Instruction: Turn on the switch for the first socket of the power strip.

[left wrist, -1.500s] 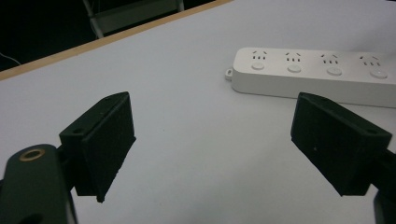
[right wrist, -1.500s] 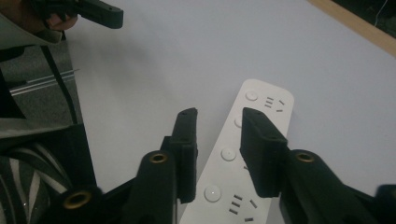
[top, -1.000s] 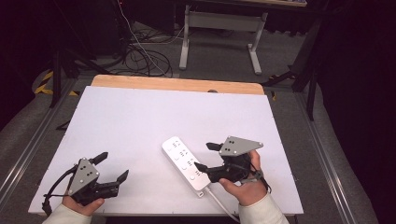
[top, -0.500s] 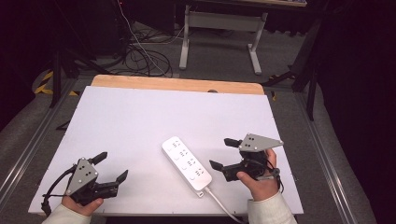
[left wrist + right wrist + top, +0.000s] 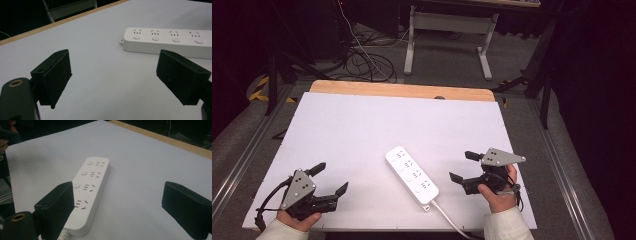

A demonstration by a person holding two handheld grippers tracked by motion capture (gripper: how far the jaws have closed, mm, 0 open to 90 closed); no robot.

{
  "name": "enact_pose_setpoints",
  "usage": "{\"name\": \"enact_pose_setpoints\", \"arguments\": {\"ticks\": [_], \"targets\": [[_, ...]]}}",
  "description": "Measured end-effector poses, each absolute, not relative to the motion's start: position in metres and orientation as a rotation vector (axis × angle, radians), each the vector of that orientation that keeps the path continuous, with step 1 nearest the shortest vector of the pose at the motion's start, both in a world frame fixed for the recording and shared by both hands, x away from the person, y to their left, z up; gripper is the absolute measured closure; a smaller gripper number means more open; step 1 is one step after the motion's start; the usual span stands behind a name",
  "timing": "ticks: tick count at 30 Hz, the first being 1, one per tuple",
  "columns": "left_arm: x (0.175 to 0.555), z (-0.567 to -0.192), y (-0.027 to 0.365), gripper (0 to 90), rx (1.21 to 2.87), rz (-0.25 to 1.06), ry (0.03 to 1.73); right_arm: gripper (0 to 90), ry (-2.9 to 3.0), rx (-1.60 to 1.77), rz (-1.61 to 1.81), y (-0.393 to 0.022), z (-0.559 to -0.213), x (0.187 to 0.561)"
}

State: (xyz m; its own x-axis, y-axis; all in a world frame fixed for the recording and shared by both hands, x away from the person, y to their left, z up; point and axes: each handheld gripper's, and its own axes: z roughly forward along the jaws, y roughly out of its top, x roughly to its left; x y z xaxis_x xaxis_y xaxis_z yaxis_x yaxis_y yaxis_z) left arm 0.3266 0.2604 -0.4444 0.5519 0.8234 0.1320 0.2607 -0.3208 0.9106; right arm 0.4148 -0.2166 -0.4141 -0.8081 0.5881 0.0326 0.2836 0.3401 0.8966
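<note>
Power strip (image 5: 412, 174), cord (image 5: 451, 221) cut off below

My right gripper (image 5: 464, 166) is backing off to the right, away from the power strip (image 5: 412, 174); a second ago its jaws were right at the strip's edge, now they hang apart from it, spread wide.

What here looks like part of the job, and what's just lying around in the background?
Likely part of the job:
- white power strip with its cord, lying flat on the table
- left tool, open, holding nothing
- right tool, open, holding nothing

Just background:
- tangled cables on the floor
- white frame legs beyond the table
</note>
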Motion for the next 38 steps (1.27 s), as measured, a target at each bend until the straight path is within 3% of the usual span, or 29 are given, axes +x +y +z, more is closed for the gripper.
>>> {"name": "enact_pose_setpoints", "arguments": {"ticks": [24,38], "targets": [[0.329,-0.445,0.264,12.0,1.833,0.726,0.930,6.5,2.380,0.834,1.391,-0.260,-0.477,0.412],[0.336,-0.452,0.266,11.3,1.830,0.699,0.949,5.4,2.360,0.826,1.458,-0.263,-0.478,0.410]]}}
